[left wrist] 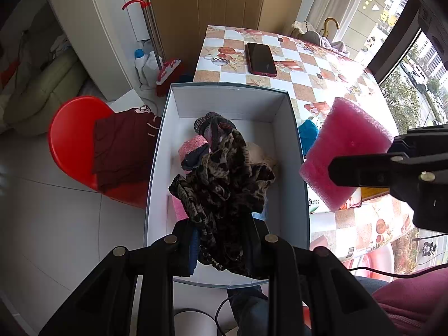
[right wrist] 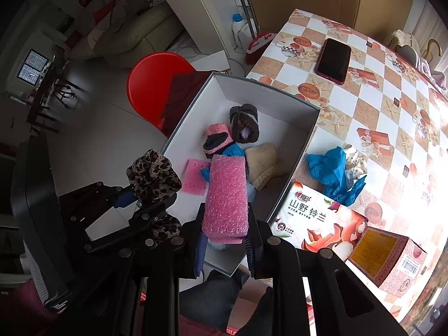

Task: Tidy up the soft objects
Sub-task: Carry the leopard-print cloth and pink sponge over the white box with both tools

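Leopard-print fabric [left wrist: 224, 184] hangs bunched between the two fingers of the left tool [left wrist: 221, 240], whose narrowly parted jaws pinch it directly above the open white box [left wrist: 280, 103]. Beside it, the right tool [right wrist: 225, 235] has its jaws pressed tight on a pink foam block [right wrist: 226, 196], held over the box's near end; seen from the left wrist camera, the same block [left wrist: 344, 154] sits above the box's right wall.

Inside the box lie several soft items: a dark knitted piece [right wrist: 244, 123] toward the far end, a pink-and-dark knitted piece [right wrist: 218, 138] next to it, a beige knitted item [right wrist: 263, 165] against the right wall, a flat pink foam pad [right wrist: 196, 179] by the left wall, and a scrap of blue material [right wrist: 232, 149] among them.

The box rests on the edge of a worktop [right wrist: 372, 112] covered in a checked patterned cloth. On the worktop, just outside the box's right wall, sit a crumpled blue cloth [right wrist: 330, 173] and a white polka-dot cloth [right wrist: 354, 165], touching each other. A tissue pack [right wrist: 316, 218] and a small pink carton [right wrist: 389, 254] lie nearer the camera, and a phone [right wrist: 333, 60] in a red case lies well apart at the far end. A red chair [left wrist: 72, 128] with a maroon garment [left wrist: 123, 148] stands on the floor left of the box.
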The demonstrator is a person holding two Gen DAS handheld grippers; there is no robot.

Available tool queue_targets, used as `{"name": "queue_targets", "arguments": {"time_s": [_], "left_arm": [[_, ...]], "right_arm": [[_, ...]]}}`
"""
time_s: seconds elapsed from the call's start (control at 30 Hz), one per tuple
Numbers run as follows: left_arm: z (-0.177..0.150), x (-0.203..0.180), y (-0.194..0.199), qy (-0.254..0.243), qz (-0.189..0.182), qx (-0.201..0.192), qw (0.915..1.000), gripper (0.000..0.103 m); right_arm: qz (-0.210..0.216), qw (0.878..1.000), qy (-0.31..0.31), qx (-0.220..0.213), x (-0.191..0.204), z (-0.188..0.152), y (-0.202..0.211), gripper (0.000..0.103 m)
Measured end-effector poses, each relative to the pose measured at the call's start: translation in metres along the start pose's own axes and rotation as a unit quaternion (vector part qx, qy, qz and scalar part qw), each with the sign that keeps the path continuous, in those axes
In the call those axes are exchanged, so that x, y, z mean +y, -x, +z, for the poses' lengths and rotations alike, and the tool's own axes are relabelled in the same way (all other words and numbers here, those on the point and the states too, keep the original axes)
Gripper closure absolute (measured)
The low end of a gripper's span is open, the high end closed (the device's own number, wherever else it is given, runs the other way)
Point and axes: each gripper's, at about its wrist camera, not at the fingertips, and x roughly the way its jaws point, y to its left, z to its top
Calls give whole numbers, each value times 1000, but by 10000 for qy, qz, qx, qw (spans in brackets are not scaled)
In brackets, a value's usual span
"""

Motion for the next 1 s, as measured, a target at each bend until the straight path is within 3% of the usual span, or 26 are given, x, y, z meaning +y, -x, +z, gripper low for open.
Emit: {"name": "queue_targets", "arguments": {"time_s": [1.0], "left_arm": [[-7, 0, -2, -56, 37, 118, 9999, 75]], "right_arm": [[49, 9996, 262, 128, 10, 3, -11, 78]]}}
